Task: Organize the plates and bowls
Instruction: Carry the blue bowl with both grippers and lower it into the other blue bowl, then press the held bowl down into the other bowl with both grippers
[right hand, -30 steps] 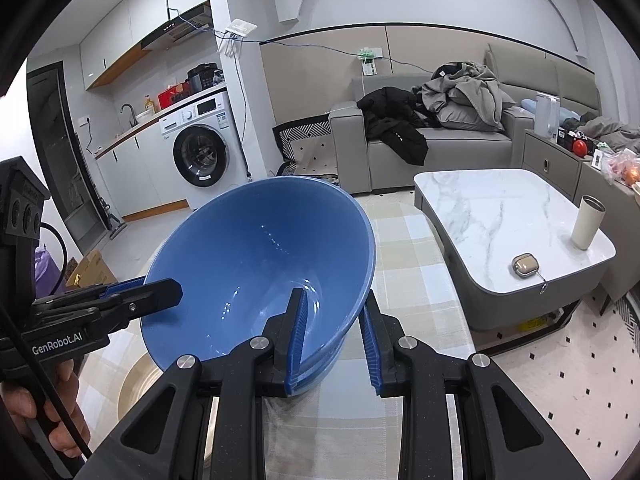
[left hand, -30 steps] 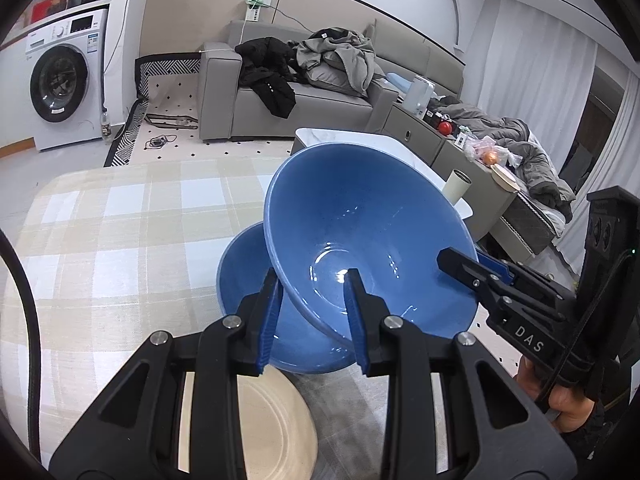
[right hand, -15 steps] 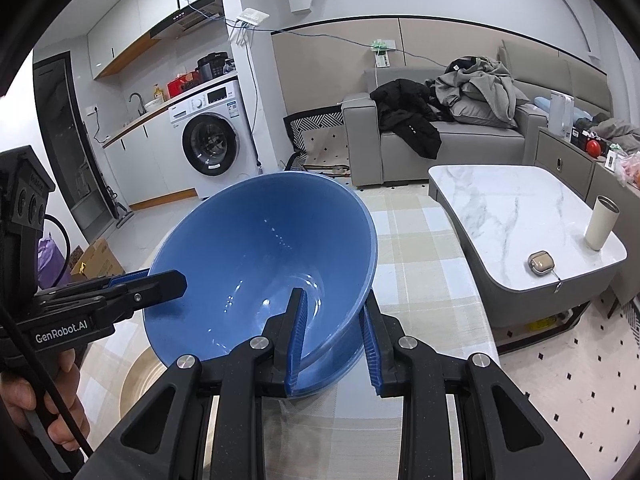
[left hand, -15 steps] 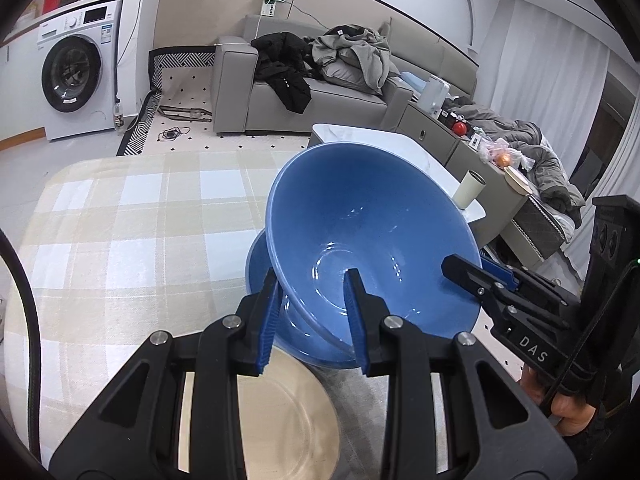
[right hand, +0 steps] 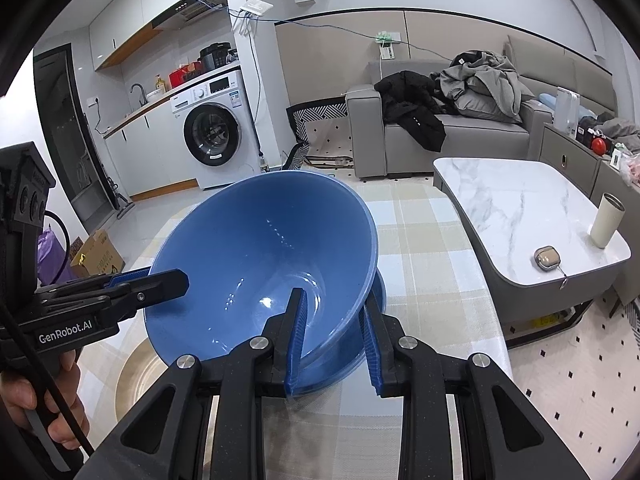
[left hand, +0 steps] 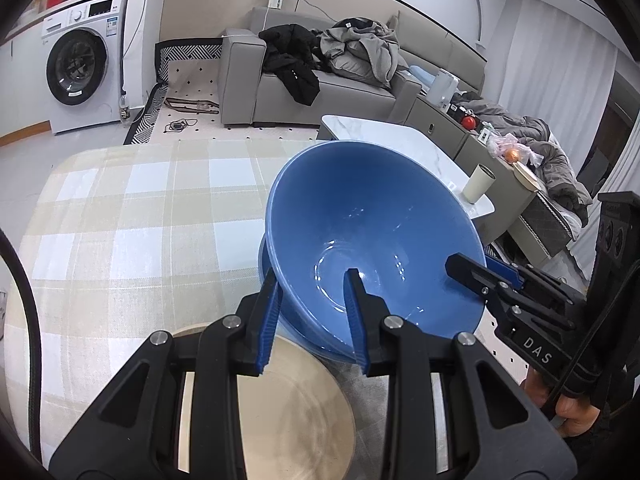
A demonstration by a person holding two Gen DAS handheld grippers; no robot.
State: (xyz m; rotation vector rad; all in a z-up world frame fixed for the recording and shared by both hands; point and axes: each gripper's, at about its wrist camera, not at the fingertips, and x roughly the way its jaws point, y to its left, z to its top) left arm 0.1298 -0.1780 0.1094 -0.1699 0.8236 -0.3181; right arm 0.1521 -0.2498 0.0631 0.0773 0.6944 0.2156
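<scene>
Between the left gripper's point(left hand: 314, 280) fingers sits the near rim of a blue bowl point(left hand: 376, 248), closed on it; the right gripper point(right hand: 334, 304) clamps the opposite rim. Tilted, this bowl rests in a second blue bowl point(right hand: 378, 296) on the checked tablecloth point(left hand: 140, 216), beside a beige plate point(left hand: 292, 408). Glazed, rigid and probably breakable, its wall looks slippery, so rim grips suit it best.

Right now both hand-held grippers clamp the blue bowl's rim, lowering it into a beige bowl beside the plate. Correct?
Not quite. The lower bowl is blue, not beige; the left wrist view shows its rim under the blue bowl. The left hand-held gripper and right hand-held gripper do clamp the rim, beside the beige plate.
</scene>
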